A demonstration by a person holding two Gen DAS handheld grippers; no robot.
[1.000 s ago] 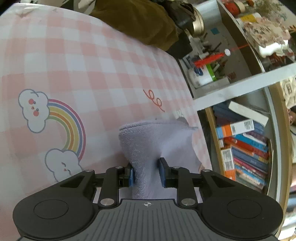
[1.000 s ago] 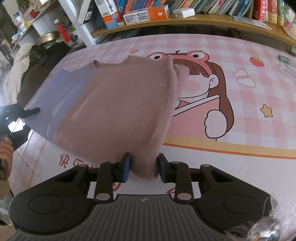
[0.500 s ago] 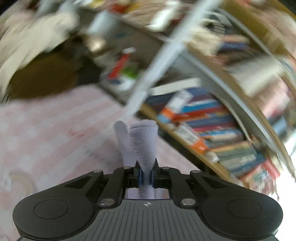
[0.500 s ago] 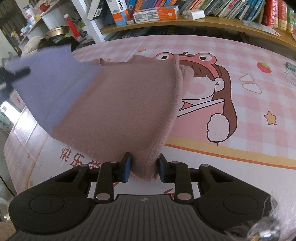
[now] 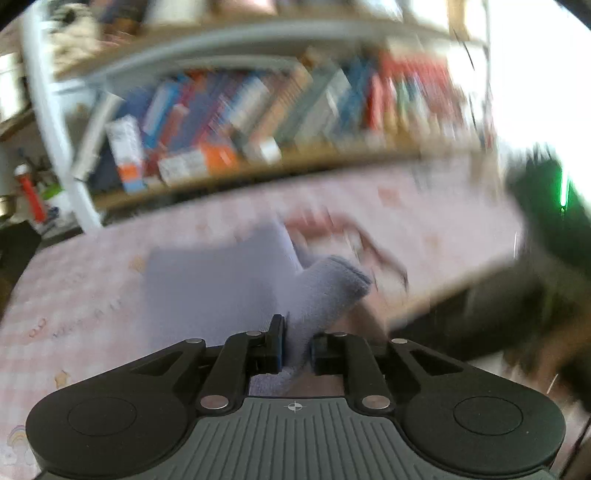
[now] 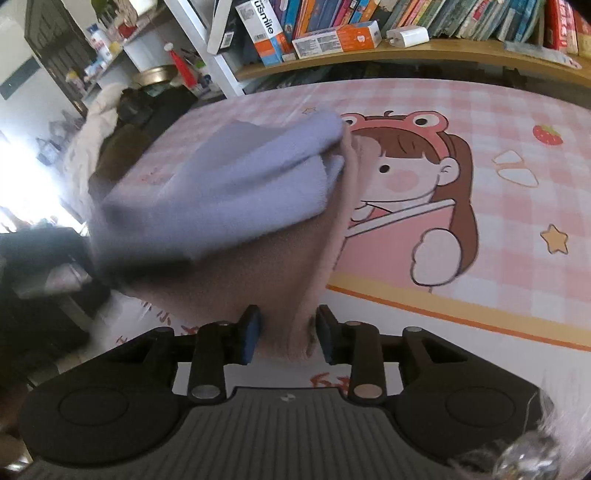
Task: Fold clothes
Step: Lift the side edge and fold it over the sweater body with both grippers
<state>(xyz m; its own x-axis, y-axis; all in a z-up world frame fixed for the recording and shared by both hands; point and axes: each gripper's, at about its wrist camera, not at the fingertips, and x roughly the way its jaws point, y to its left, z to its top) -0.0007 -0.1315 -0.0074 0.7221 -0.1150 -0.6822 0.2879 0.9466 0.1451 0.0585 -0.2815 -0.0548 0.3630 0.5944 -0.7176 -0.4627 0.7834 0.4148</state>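
Ahead of both my grippers, one pink checked bench. One cloth spans them: left gripper easing open around its lavender end, right gripper loosening, mauve end between its pads.

From my right claw's camera, the one word I can read is "usmile", printed sideways in black on a white and orange box standing among the books on the wooden shelf. A flat orange and white carton lies next to it, but its small print is too fine for me to make out. Red handwritten-looking characters are printed on the pink checked cloth just ahead of my claw, half hidden, and I cannot read them. My left claw's view is blurred, and no lettering there is legible.
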